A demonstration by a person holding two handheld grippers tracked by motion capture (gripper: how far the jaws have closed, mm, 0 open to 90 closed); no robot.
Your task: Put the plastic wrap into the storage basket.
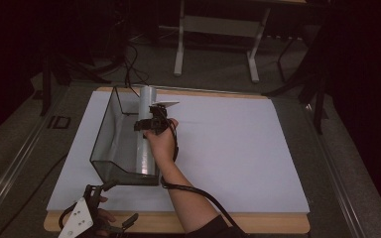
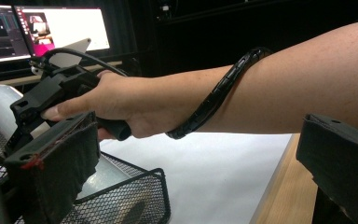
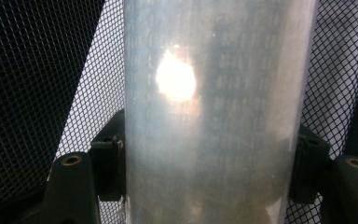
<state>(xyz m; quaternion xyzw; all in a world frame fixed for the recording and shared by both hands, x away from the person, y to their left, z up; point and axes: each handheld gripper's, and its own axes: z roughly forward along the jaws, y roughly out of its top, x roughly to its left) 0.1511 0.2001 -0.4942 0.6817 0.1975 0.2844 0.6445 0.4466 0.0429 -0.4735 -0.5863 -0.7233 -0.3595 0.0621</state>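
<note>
Right gripper (image 1: 146, 125) was clamped mid-length on the glossy roll (image 1: 146, 134), lying in the mesh basket (image 1: 110, 130). Looked light, stiff, slippery; grip mid-body. Left gripper (image 1: 110, 203) stood open, idle.

The roll (image 1: 146, 131) is pale silvery white with a glossy sheen, and the right tool view shows faint rows of bluish print on it under a bright glare spot. It lies in a black basket (image 1: 110, 130) of fine diamond mesh. A white sheet (image 1: 228, 148) covers the light wooden worktop (image 1: 258, 224). Both tools are black, the left tool (image 1: 110, 204) carrying a grey plate, its pad edge flecked red.
</note>
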